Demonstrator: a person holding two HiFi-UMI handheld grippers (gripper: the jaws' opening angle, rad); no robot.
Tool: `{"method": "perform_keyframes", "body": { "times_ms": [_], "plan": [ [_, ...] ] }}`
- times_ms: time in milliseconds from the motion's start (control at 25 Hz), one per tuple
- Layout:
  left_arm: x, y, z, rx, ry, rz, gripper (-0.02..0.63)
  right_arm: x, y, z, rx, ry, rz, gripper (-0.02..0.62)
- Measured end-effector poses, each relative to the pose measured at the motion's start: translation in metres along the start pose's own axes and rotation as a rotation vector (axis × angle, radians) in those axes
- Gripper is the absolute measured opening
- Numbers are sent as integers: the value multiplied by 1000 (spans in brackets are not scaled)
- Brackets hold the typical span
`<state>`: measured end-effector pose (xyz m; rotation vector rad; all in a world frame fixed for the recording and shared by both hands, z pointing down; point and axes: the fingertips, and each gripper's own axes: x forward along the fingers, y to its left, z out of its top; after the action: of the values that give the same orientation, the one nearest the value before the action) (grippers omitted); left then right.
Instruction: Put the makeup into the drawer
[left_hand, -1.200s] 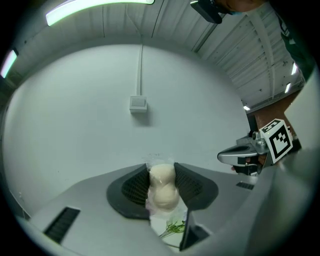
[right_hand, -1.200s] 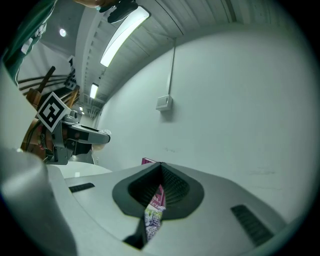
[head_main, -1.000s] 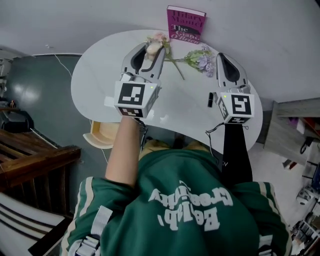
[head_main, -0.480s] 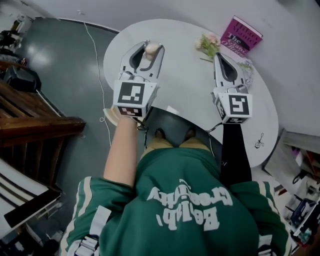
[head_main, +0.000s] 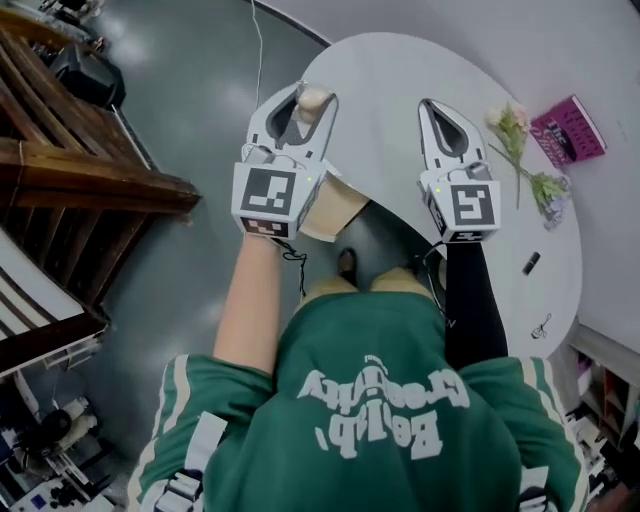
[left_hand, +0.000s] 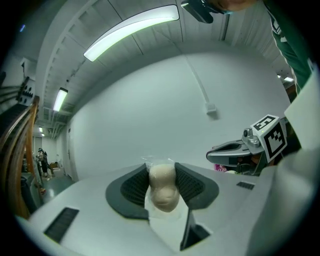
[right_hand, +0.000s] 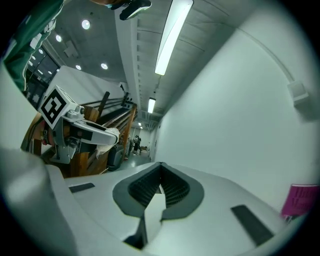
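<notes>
1. The left gripper (head_main: 306, 95) was partly open, its pads clamped on a beige makeup sponge (left_hand: 164, 186) in a clear wrapper.
2. The right gripper (head_main: 428, 104) had its jaws closed together with nothing between them.
3. Both grippers pointed level, side by side, out over the white table (head_main: 390, 70).
4. In the head view the sponge sat at the left gripper's tips, above the table's left edge.
5. A pale wooden piece (head_main: 335, 212) showed below the table rim, beside the left gripper's marker cube.
6. A magenta book (head_main: 568, 130), 1 spray of flowers (head_main: 520, 150) and a small black item (head_main: 531, 263) lay at the table's far right.
</notes>
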<state>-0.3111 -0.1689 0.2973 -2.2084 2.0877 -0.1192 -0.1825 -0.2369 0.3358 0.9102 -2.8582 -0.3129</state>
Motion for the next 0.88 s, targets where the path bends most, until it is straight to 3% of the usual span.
{"method": "perform_keyframes", "body": {
  "times_ms": [280, 400, 720, 880],
  "plan": [
    [-44, 52, -18, -25, 13, 54, 172, 38, 64, 16, -4, -10, 87, 9],
    [-47, 58, -52, -77, 56, 63, 173, 40, 79, 16, -14, -8, 113, 9],
    [-72, 36, -234, -211, 412, 44, 175, 36, 89, 6, -34, 38, 123, 9],
    [-88, 11, -298, -303, 547, 24, 178, 29, 86, 1, -38, 53, 112, 9]
  ]
}}
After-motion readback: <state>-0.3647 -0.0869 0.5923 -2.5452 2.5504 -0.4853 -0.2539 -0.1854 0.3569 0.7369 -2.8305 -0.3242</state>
